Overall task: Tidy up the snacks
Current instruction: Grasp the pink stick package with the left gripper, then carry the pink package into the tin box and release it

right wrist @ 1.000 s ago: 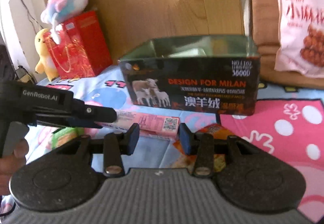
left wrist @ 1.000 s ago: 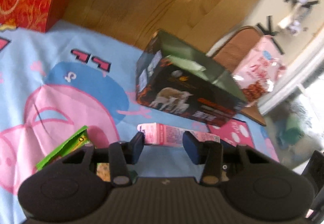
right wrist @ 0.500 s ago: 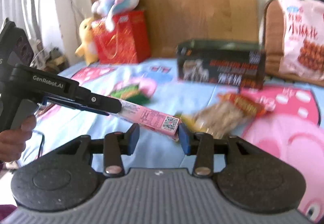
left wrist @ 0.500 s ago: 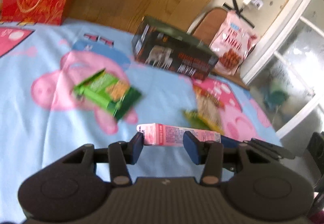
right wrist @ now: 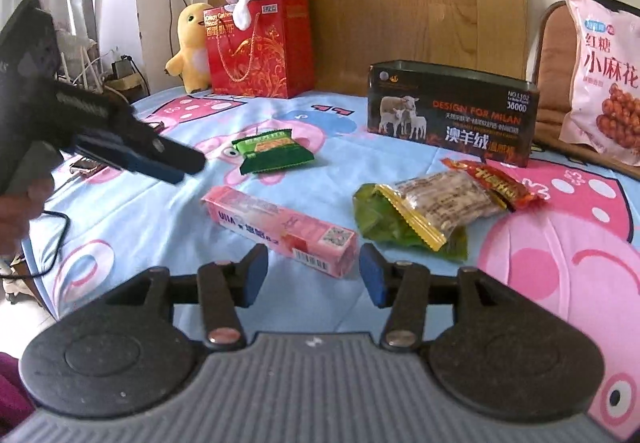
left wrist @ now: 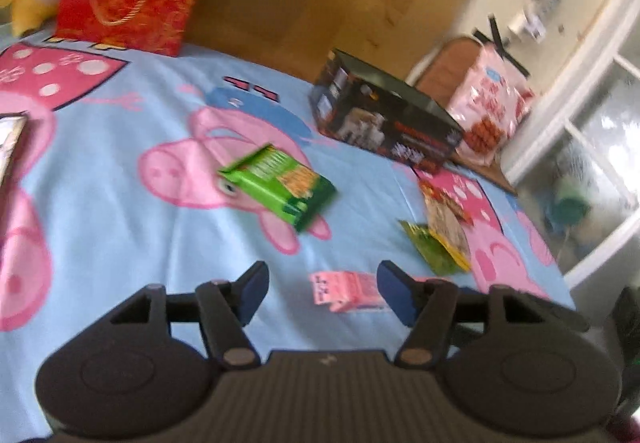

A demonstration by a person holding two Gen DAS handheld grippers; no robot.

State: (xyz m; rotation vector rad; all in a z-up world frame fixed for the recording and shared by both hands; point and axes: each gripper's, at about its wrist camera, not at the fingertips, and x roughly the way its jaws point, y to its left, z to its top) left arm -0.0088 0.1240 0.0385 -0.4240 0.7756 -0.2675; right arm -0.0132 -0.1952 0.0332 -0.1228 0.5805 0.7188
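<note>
nearest the right-hand camera, the right gripper (right wrist: 313,275) has just been opening; its jaws stand apart, and the near end of the pink box (right wrist: 280,229) lies between them on the blue cartoon bedsheet (right wrist: 132,219), touched by neither pad. at ten o'clock the left gripper (right wrist: 180,167), held in a person's hand (right wrist: 16,211), hangs clear of the box's far end. in the left-hand view the left gripper's jaws have also just been opening and stand apart, and the box end sits on the sheet between them, close to the right pad; blur hides whether they touch. at two o'clock from the box lies a heap of wrapped snacks (right wrist: 436,205); at twelve o'clock, a green packet (right wrist: 274,151). farther off at one o'clock stands the open dark tin (right wrist: 452,113), with a big pink snack bag (right wrist: 604,79) on a chair at two o'clock and a red gift bag (right wrist: 260,47) at eleven o'clock. the box looks just set down, released by both claws. next, most likely, a snack must be picked and carried to the tin: a guess.
</note>
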